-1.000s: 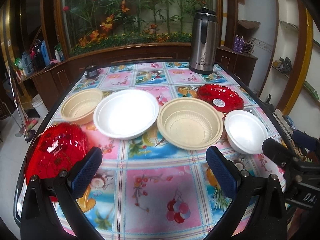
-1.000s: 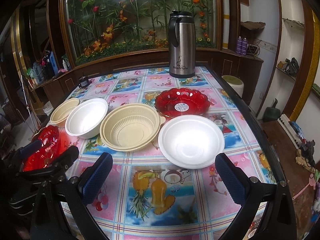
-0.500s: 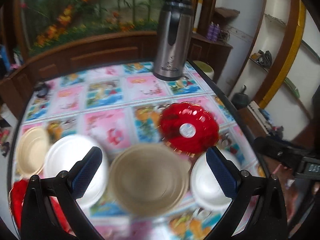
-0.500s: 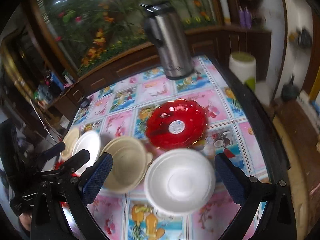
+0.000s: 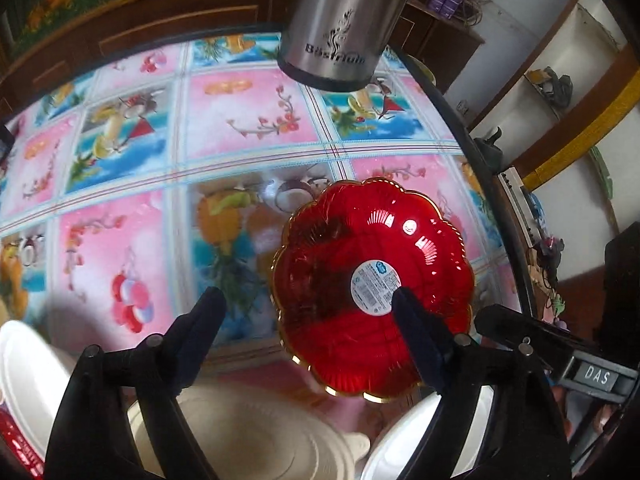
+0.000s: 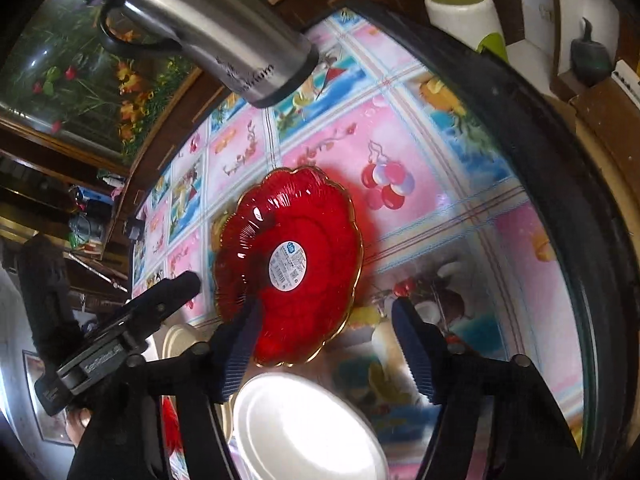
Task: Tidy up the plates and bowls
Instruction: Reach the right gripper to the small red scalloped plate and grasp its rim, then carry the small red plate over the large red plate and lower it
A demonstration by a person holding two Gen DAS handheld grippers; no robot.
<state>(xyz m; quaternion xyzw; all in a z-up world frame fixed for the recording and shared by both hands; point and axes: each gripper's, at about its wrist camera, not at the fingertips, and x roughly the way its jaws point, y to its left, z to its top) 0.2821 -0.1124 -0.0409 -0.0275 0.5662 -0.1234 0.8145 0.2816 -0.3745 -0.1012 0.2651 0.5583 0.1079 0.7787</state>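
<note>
A red scalloped plate (image 5: 372,284) with a round white sticker lies on the patterned tablecloth; it also shows in the right wrist view (image 6: 288,264). My left gripper (image 5: 308,300) is open above its left side, the right finger over the sticker. My right gripper (image 6: 328,312) is open over the plate's near right edge. A beige bowl (image 5: 248,436) and a white bowl (image 5: 404,440) sit below. The white bowl (image 6: 304,428) lies under my right gripper. Another white bowl (image 5: 24,376) and a second red plate (image 5: 16,448) are at the lower left.
A steel thermos jug (image 5: 344,28) stands behind the red plate, also seen in the right wrist view (image 6: 224,36). The table's dark edge (image 6: 560,200) runs along the right. The other gripper (image 6: 120,332) shows at left in the right wrist view.
Both grippers have moved forward and down over the far red plate, which now fills the middle of both views. The right wrist view has tilted. Both stay open.
</note>
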